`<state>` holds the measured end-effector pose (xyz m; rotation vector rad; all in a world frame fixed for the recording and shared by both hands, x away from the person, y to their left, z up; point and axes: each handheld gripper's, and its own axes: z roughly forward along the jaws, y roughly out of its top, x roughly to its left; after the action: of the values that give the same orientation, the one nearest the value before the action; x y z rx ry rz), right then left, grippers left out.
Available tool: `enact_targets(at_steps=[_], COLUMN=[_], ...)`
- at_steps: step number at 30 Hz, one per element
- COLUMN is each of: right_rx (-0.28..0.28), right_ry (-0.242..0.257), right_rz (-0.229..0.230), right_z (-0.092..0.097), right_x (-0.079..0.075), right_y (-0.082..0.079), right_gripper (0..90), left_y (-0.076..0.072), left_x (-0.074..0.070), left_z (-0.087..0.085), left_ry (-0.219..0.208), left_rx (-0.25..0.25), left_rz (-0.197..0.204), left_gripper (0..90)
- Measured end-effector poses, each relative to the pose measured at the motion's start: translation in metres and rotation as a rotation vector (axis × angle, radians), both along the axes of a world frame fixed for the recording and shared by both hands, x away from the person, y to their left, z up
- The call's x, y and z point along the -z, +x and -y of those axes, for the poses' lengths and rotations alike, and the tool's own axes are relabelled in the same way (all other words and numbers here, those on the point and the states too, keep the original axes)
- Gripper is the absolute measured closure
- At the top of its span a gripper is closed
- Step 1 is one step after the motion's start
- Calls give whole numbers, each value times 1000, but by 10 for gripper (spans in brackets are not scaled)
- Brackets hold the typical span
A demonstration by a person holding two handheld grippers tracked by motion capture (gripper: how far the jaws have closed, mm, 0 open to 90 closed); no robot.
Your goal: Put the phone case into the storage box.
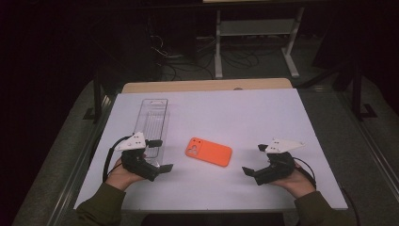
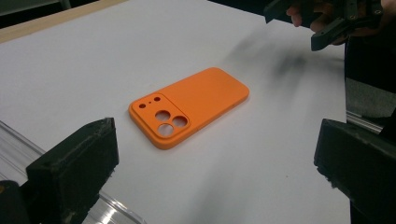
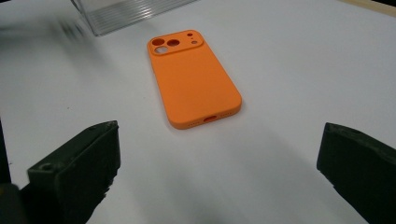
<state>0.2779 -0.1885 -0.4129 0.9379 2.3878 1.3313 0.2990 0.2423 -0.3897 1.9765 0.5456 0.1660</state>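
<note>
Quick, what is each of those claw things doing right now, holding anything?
Left gripper: open, holding nothing.
Right gripper: open, holding nothing.

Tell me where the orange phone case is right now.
In the high view, the orange phone case lies flat near the white table's middle, between the two grippers, just right of the clear plastic box.

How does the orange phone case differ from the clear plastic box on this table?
The phone case is opaque orange; the plastic box is see-through with ribbed walls. The phone case lies flat and thin, camera cutouts up, while the box is longer and stands taller. The phone case sits mid-table between both hand-held grippers; the box sits at the left, beside the left hand-held gripper. Both rest on the white tabletop, ungrasped.
</note>
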Motion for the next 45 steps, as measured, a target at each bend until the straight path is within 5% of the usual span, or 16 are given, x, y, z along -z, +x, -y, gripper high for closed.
enact_targets(at_steps=[31, 39, 45], right_rx=[1, 14, 10], right_ry=[7, 16, 13], right_rz=[6, 10, 13], right_z=[5, 5, 3], right_x=[3, 1, 2], right_y=[-4, -3, -2], right_gripper=[0, 0, 0], left_y=[9, 5, 2], left_x=[-4, -3, 1], left_z=[60, 73, 85], left_ry=[30, 44, 76], left_rx=[63, 60, 27], left_rz=[-22, -5, 14], left_gripper=[1, 69, 242])
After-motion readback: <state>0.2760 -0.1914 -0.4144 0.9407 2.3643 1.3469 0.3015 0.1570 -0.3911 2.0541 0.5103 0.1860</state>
